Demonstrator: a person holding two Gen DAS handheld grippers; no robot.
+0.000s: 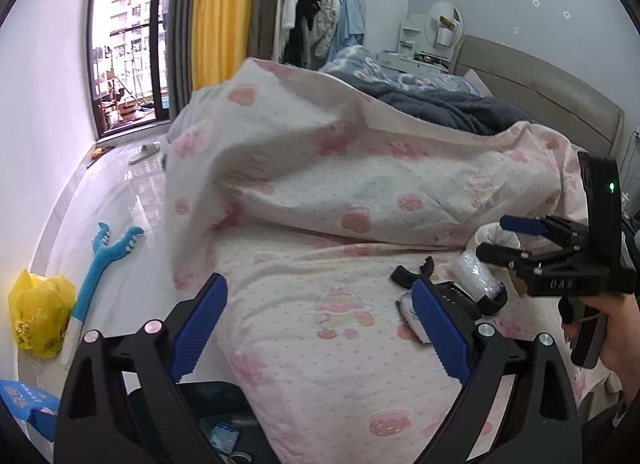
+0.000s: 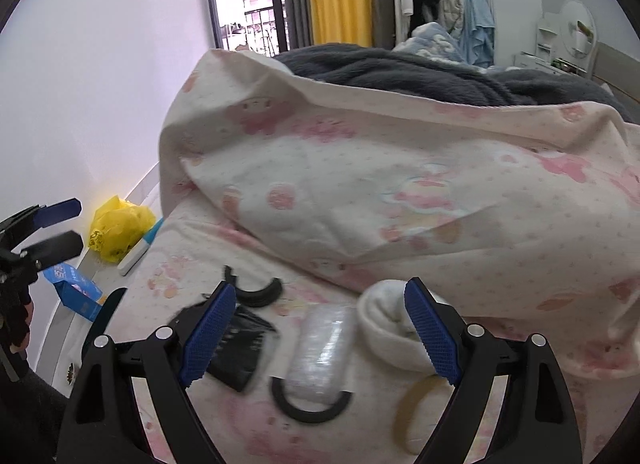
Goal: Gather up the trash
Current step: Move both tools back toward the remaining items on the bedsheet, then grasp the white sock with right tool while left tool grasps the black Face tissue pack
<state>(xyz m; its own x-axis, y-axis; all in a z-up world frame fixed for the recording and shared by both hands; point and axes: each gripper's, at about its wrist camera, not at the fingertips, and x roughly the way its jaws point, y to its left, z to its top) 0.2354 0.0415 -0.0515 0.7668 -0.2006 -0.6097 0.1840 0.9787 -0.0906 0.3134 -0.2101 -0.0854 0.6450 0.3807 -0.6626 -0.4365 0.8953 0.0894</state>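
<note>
Small litter lies on the pink-patterned bed sheet point(image 2: 224, 416): a clear plastic-wrapped roll point(image 2: 320, 348) point(image 1: 476, 276), a black C-shaped ring point(image 2: 312, 404), a black curved strip point(image 2: 258, 290) point(image 1: 412, 274), a black comb-like piece point(image 2: 240, 348), a tan band point(image 2: 416, 404) and a white sock point(image 2: 384, 316). My right gripper point(image 2: 320, 332) point(image 1: 504, 240) hovers open over the roll and touches nothing. My left gripper point(image 1: 320, 328) point(image 2: 60, 228) is open and empty at the bed's edge, above a dark bin point(image 1: 216, 416) with scraps inside.
A bunched pink quilt point(image 1: 340, 168) rises just behind the litter, with a grey blanket behind it. On the floor to the left lie a yellow plastic bag point(image 1: 36, 316) point(image 2: 116, 226), a blue box point(image 1: 28, 400) point(image 2: 76, 290), a blue long-handled toy point(image 1: 104, 260) and a slipper point(image 1: 144, 152).
</note>
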